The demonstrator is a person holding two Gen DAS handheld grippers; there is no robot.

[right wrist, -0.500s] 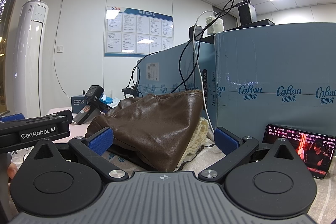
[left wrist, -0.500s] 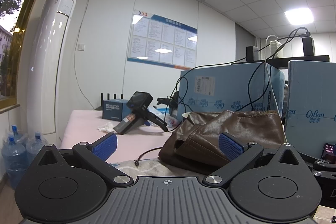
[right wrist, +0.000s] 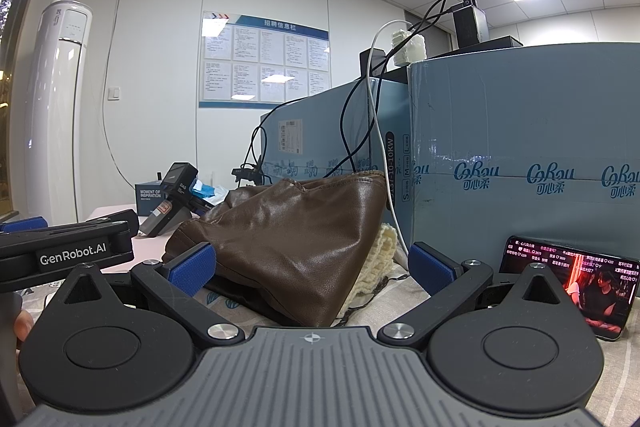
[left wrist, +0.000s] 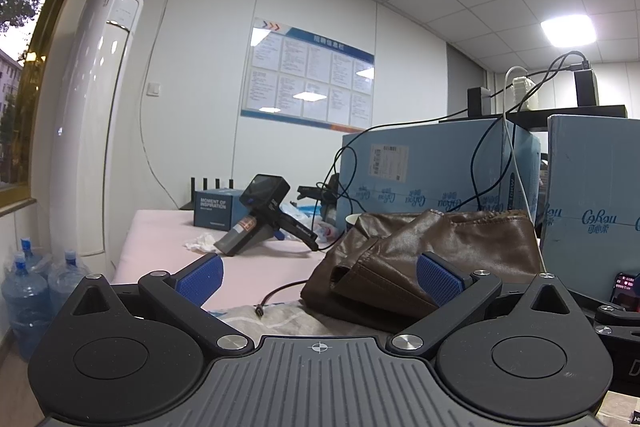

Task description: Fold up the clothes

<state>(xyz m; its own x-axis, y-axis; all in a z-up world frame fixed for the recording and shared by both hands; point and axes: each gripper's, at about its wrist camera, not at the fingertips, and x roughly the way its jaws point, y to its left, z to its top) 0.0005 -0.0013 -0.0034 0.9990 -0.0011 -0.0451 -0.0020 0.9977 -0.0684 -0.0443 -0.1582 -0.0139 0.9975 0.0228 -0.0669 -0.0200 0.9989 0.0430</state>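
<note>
A crumpled brown leather garment lies heaped on the table, also in the right wrist view. A cream knitted piece sticks out from under its right side. My left gripper is open and empty, low over the table, with the garment just ahead of its right finger. My right gripper is open and empty, with the garment straight ahead between its fingers. The left gripper's body shows at the left of the right wrist view.
Large blue cartons stand close behind the garment, with cables hanging over them. A lit phone leans against the right carton. A handheld scanner, a small dark box and tissue lie on the pink table surface. Water bottles stand on the floor at left.
The left wrist view has tilted up slightly, so the garment sits a little lower in the frame. Both grippers stay open. The garment has not moved.
</note>
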